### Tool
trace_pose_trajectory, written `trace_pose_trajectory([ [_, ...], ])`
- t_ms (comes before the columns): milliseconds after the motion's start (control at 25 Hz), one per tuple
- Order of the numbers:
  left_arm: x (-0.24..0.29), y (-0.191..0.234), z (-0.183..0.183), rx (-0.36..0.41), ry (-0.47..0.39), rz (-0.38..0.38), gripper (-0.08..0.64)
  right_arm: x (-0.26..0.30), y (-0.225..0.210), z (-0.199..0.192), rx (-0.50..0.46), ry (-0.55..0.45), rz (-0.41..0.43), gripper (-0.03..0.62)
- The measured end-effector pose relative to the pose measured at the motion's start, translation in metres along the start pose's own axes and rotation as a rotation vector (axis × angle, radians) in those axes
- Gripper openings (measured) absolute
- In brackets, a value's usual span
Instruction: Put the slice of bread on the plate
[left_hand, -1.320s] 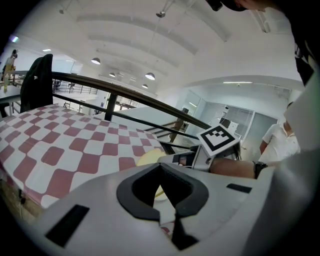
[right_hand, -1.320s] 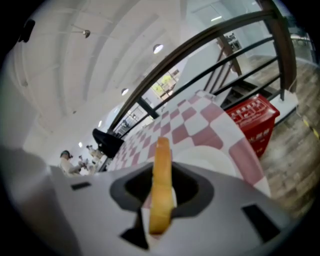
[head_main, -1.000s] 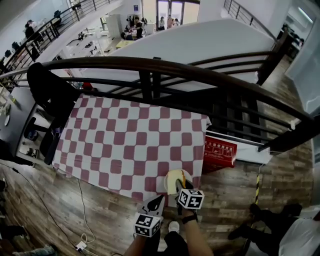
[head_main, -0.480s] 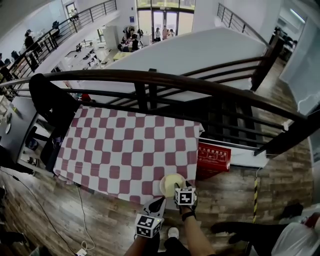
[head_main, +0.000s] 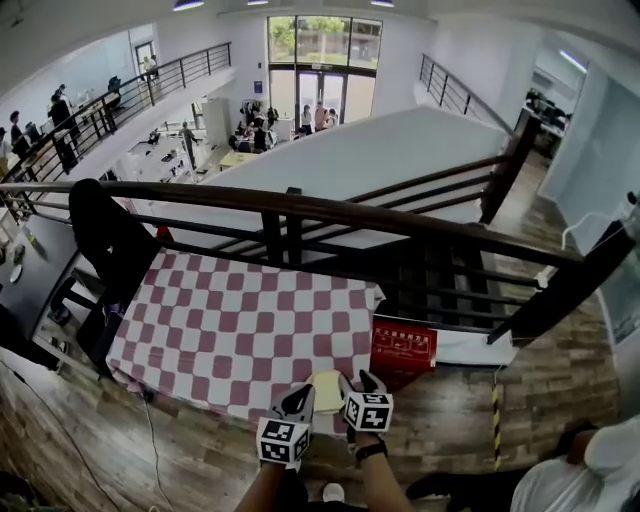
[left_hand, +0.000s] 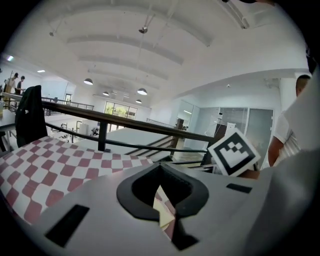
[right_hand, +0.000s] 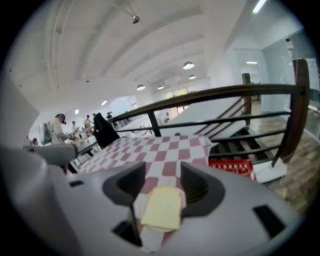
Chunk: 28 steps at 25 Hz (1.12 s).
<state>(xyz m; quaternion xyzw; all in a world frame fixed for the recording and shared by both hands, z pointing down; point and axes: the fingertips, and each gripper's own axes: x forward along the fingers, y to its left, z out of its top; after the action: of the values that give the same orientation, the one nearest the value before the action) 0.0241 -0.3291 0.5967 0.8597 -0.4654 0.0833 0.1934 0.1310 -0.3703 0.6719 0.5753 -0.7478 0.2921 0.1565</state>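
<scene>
A pale yellow slice of bread (right_hand: 161, 207) lies flat on the white plate (right_hand: 138, 205), near the front right corner of the red-and-white checked table (head_main: 240, 320). In the head view the bread (head_main: 328, 391) shows between the two grippers. My right gripper (right_hand: 163, 175) hangs above it with its jaws opening wide; nothing is held, and the slice shows far below through the gap. It appears in the head view as the right gripper (head_main: 360, 383). My left gripper (head_main: 299, 402) hovers just left of the plate, its jaws together and empty, and the left gripper (left_hand: 160, 172) frames a sliver of bread.
A dark wooden railing (head_main: 300, 210) runs behind the table. A red box (head_main: 403, 345) sits on the floor at the table's right end. A black jacket (head_main: 105, 235) hangs at the far left corner. A person (head_main: 590, 480) stands at lower right.
The right jaws have spread apart and left the bread on the plate. Both grippers have lifted up and back toward me, and the head view has tilted upward.
</scene>
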Motion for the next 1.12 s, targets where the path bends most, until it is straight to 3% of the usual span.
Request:
trace_pose_trajectory([
  [120,0.001,-0.003,0.035,0.027,-0.058,0.004,0.017,-0.03,0.019,0.039,-0.04,-0.105,0.047,0.206],
  [240,-0.002,-0.012,0.067,0.052,-0.108,-0.001,0.017,-0.062,0.037,0.083,-0.119,-0.241,0.057,0.116],
  [360,-0.006,-0.025,0.097,0.09,-0.167,-0.01,0.017,-0.093,0.054,0.127,-0.166,-0.357,0.08,0.082],
  [560,-0.021,-0.044,0.139,0.149,-0.253,-0.014,0.017,-0.139,0.072,0.17,-0.204,-0.491,0.095,0.026],
  [800,-0.035,-0.048,0.173,0.188,-0.323,-0.004,0.017,-0.151,0.073,0.176,-0.242,-0.484,0.059,0.014],
  [1000,-0.038,-0.045,0.176,0.139,-0.332,-0.012,0.017,-0.163,0.084,0.182,-0.282,-0.525,0.06,0.014],
  [1120,-0.039,-0.047,0.182,0.151,-0.344,-0.016,0.017,-0.169,0.092,0.188,-0.293,-0.548,0.069,0.014],
])
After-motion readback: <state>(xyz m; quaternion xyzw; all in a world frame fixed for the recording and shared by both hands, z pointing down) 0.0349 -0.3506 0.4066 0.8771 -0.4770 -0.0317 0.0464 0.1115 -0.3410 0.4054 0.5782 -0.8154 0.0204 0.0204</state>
